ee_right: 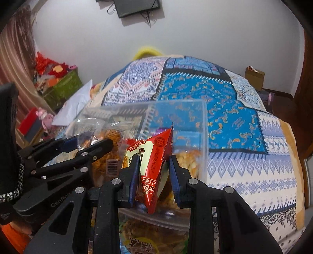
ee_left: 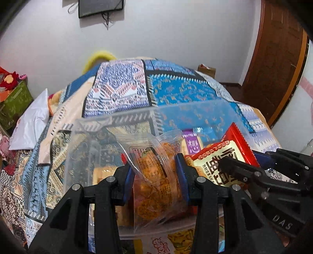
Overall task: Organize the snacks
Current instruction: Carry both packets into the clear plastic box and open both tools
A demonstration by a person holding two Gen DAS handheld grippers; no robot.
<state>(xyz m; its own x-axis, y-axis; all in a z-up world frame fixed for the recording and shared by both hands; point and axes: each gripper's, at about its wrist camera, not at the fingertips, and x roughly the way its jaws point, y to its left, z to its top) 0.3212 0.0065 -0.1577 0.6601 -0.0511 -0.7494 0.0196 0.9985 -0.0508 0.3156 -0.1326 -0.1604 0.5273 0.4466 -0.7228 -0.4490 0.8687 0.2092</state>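
The left gripper (ee_left: 156,175) is clamped on a clear packet of orange crackers (ee_left: 156,187); the right gripper (ee_right: 154,172) pinches a red-and-cream snack packet (ee_right: 152,166). Both hang over a clear plastic bin (ee_left: 82,156) holding more snacks.

A home bedroom: patchwork quilt (ee_left: 176,88) on a bed, wall-mounted TV (ee_right: 135,6), wooden door (ee_left: 277,58).

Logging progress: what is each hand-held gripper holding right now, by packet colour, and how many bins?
Clear packet of orange snacks, in left hand-held gripper: 1
Red packet, in right hand-held gripper: 1
Clear plastic bin: 1
Total: 3
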